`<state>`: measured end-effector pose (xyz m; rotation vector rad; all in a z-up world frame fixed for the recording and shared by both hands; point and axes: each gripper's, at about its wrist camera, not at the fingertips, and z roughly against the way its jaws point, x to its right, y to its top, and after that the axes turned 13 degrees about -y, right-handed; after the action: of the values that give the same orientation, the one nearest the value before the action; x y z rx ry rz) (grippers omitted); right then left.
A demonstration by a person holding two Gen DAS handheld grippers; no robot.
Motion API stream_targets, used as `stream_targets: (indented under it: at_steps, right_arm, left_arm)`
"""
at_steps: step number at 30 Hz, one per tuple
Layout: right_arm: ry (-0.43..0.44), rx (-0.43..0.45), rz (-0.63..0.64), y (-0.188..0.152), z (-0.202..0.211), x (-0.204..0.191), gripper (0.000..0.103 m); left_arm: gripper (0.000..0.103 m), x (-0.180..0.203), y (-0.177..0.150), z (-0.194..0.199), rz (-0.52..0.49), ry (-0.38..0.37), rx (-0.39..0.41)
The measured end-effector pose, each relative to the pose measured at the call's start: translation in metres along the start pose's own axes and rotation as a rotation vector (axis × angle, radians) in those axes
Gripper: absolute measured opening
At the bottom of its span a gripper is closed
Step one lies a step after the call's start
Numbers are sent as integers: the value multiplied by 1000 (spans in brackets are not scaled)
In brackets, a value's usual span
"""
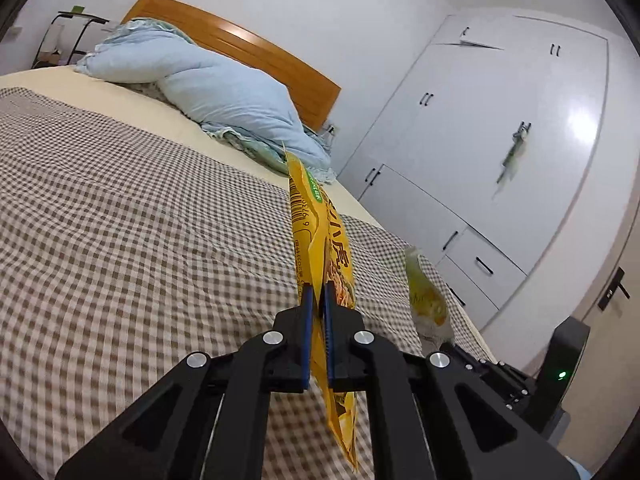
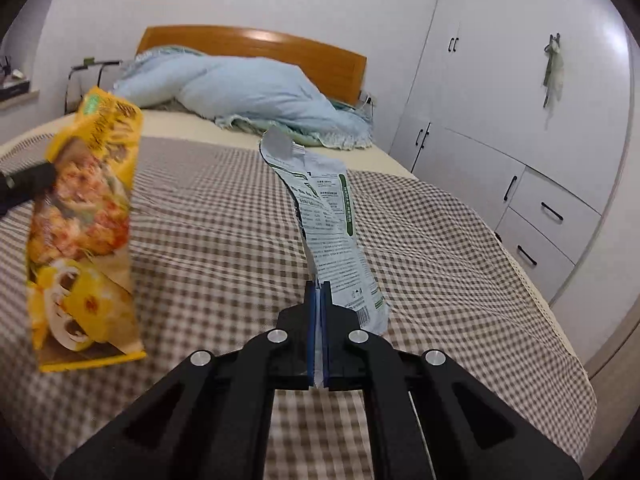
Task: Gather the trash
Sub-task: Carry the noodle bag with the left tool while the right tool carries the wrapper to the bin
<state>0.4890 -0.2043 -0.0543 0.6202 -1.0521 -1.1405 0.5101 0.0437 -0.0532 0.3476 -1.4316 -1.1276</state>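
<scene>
A bedroom: a bed (image 2: 208,216) under a checked cover fills both views. Above it the left gripper (image 1: 319,292) has its jaws clamped on a yellow packet (image 1: 316,232), held edge-on and clear of the cover. The right gripper (image 2: 319,292) has its jaws pinched tight on a grey-white packet (image 2: 332,232), which stands up from the jaws. In the right wrist view the yellow packet (image 2: 88,232) hangs to the left. A blue quilt (image 2: 248,92) lies bunched by the wooden headboard (image 2: 280,46); white wardrobes (image 2: 500,100) line the right wall.
</scene>
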Motion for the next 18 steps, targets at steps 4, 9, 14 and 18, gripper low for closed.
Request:
stream_targets:
  at_steps: [4,9,14,18]
  right_arm:
    - [26,27,-28,3,32,15,2]
    - [56,57,-53,3,75,31,2]
    - [80,83,-67,-5,119,40,2]
    - [95,107,-69,-12,150,47,2]
  left_arm:
    - [2,23,-3,24,-34,3,-8]
    - [2,51,-8,59,-76,11,-7]
    - [2,80,-16,94,-110,19,-3]
    - [2,103,-23,125,-137,18,1]
